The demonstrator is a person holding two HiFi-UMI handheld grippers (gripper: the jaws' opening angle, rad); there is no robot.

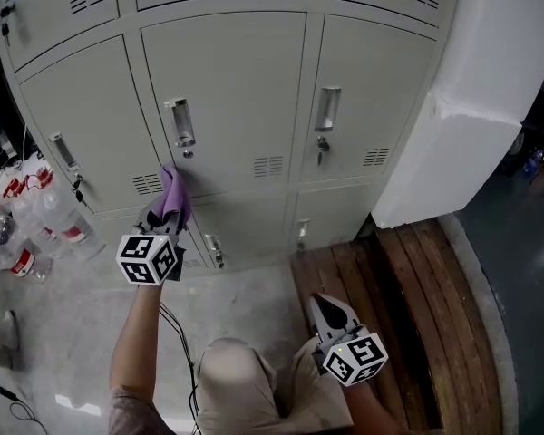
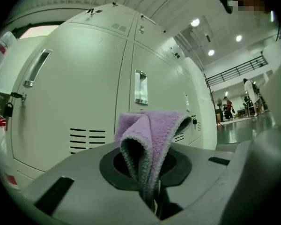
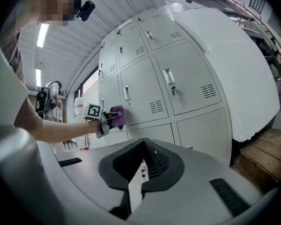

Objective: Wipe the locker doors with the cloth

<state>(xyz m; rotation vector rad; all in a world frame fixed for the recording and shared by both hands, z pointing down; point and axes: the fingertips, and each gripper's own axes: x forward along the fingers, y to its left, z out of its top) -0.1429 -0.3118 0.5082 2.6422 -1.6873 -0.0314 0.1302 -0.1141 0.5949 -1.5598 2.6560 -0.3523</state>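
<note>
Lockers (image 1: 227, 107) fill the upper head view in rows of grey doors. Their right side is hidden behind a big white block (image 1: 471, 107), and the top row is cut off. The middle door (image 1: 240, 89) stands straight ahead of the left claw (image 1: 168, 214), which is clenched on the purple cloth (image 1: 174, 196). The folded end of the cloth pokes forward past the tips at that door's lower left corner, below the handle (image 1: 180, 123). Most of the door's face lies up and to the right of it. Whether the fabric actually presses the metal, I cannot tell. The right claw (image 1: 331, 314) hangs low and well back, closed on nothing, so the left hand is the nearer one.
</note>
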